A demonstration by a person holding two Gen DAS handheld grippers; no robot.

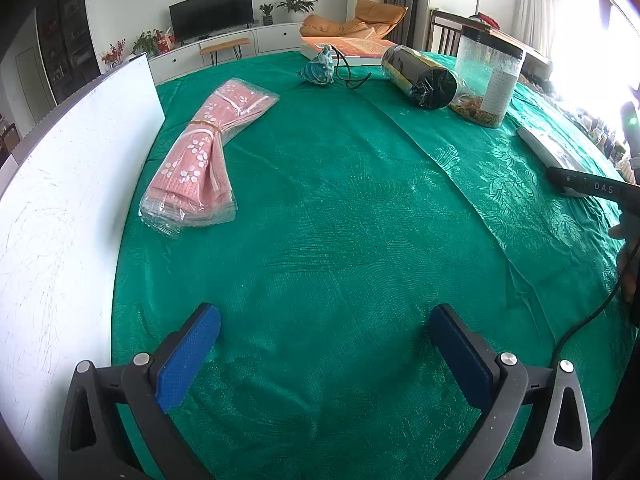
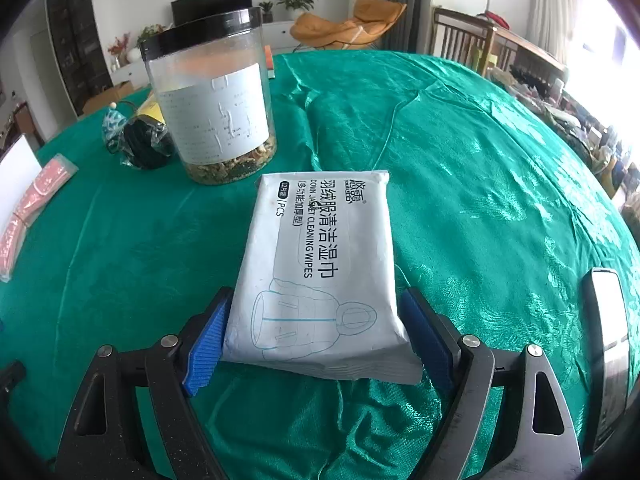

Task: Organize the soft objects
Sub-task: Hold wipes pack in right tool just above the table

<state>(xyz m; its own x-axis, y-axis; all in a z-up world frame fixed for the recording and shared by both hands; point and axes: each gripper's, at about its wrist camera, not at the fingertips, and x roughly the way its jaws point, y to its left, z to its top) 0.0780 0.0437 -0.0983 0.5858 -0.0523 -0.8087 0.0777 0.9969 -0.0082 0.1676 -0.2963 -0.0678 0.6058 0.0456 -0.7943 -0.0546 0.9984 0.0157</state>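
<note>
A white pack of cleaning wipes lies flat on the green tablecloth. Its near end sits between the blue pads of my right gripper. The jaws stand wide, each pad close beside a long edge of the pack without squeezing it. A pink flowered cloth bundle in clear wrap lies at the left by a white board. My left gripper hangs open over bare cloth, holding nothing. The left wrist view shows the wipes pack at the far right edge.
A clear jar with a black lid stands just beyond the wipes, with a dark wrapped roll and a small teal figurine near it. A book lies at the far edge. A shiny flat object lies to the right.
</note>
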